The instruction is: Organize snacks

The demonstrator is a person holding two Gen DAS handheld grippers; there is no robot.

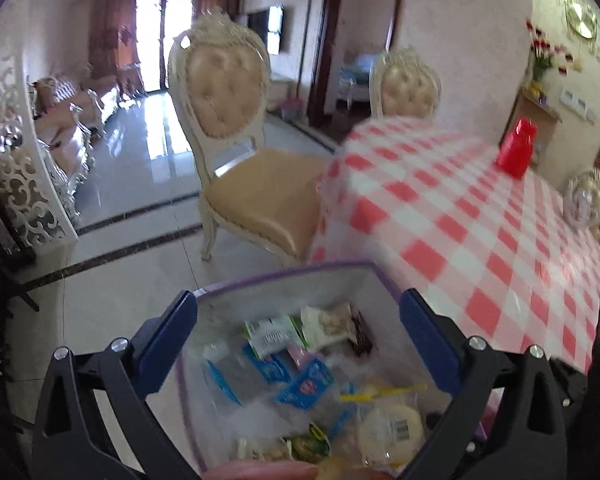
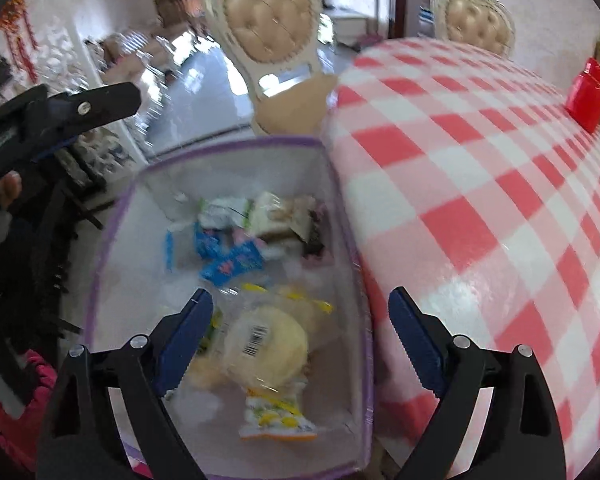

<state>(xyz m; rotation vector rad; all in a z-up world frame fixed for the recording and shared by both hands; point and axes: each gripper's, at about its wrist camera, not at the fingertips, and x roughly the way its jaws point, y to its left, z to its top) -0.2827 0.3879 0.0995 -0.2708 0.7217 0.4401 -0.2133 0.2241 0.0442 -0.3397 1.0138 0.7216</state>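
While both hang above the bin point(image 2: 236, 152), the left gripper point(image 1: 298, 338) and right gripper point(image 2: 300, 338) gape wide and grip nothing. Inside lie the snacks point(image 2: 236, 256): a barcoded round cake point(image 2: 266, 344) and blue packets point(image 1: 306, 386), print too blurred to read. Beside stands the checked table point(image 2: 480, 200), with a red container point(image 2: 588, 96) and a chair point(image 1: 236, 128) beyond.

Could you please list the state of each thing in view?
Bin: open-topped, beside the table, holding snacks.
Round bread: wrapped, lying in the bin.
Left gripper: jaws open, empty.
Right gripper: jaws open, empty.
Red container: upright on the table.
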